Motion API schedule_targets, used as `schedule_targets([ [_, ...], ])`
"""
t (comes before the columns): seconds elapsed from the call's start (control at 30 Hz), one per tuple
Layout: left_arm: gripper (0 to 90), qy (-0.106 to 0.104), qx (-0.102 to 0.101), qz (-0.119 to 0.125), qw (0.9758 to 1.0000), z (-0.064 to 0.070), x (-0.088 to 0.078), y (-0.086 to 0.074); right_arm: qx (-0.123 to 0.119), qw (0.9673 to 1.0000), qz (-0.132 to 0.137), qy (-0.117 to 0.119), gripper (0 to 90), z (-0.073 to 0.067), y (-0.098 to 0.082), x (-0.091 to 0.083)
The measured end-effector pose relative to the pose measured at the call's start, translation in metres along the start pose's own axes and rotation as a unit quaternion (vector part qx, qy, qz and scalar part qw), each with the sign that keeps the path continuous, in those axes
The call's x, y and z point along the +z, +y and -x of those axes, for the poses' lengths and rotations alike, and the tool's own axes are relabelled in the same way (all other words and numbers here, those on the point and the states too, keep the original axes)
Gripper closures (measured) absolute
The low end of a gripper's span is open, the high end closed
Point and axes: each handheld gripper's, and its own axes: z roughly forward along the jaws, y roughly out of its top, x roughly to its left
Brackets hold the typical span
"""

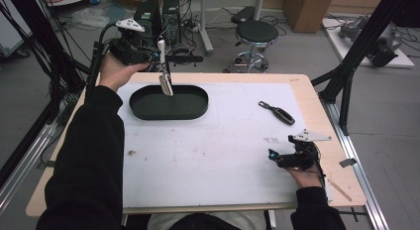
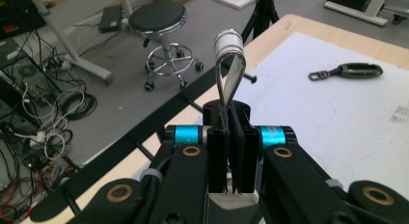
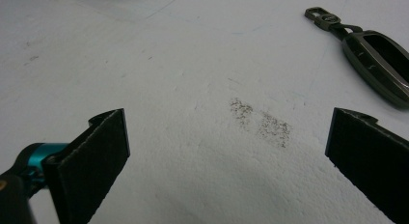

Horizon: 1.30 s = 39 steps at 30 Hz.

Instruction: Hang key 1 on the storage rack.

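My left gripper [image 1: 159, 60] [image 2: 232, 119] is raised above the table's far left edge, shut on a small grey strap loop with a silver metal cap [image 2: 228, 41]. In the high view a pale tag of the strap [image 1: 166, 85] dangles over the far side of a black oval tray [image 1: 143, 112]. A dark key fob with a clip [image 1: 276, 112] [image 2: 354, 70] [image 3: 381, 60] lies on the white mat at the right. My right gripper [image 1: 274, 159] [image 3: 226, 132] rests low near the front right, open, nothing between its jaws, the fob ahead and to its right.
A white mat [image 1: 208, 155] covers most of the wooden table [image 1: 317, 106]. A smudge [image 3: 263, 120] marks the mat in front of the right jaws. Beyond the table stand a black stool [image 1: 255, 34], computer towers [image 1: 148, 14] and floor cables.
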Motion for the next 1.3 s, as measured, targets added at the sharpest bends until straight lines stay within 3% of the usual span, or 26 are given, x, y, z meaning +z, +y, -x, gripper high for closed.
schedule_targets([
  [0.13,86.4,0.002,-0.004,0.008,1.0000,0.000,0.003,0.007,-0.003,1.0000,-0.001,0.000,0.9,0.000,0.000,0.001],
  [0.2,86.2,0.005,0.002,0.000,1.0000,0.001,0.006,0.011,-0.003,1.0000,-0.001,0.000,0.9,0.000,0.000,0.001],
  [0.33,86.3,0.000,0.009,0.010,0.9999,0.004,0.010,0.020,-0.002,1.0000,-0.004,-0.001,0.9,0.000,-0.001,0.001],
  [0.6,86.3,-0.001,0.014,-0.001,0.9999,0.004,0.026,0.030,-0.006,1.0000,-0.006,0.001,0.9,-0.002,-0.001,0.001],
  [1.0,86.2,0.032,-0.004,0.002,0.9995,-0.007,0.035,0.032,-0.007,0.9999,-0.014,0.001,0.9,-0.002,-0.004,0.001],
  [1.3,86.1,0.066,-0.029,0.024,0.9971,-0.010,0.043,0.034,-0.007,0.9999,-0.016,0.002,0.9,-0.002,-0.004,0.002],
])
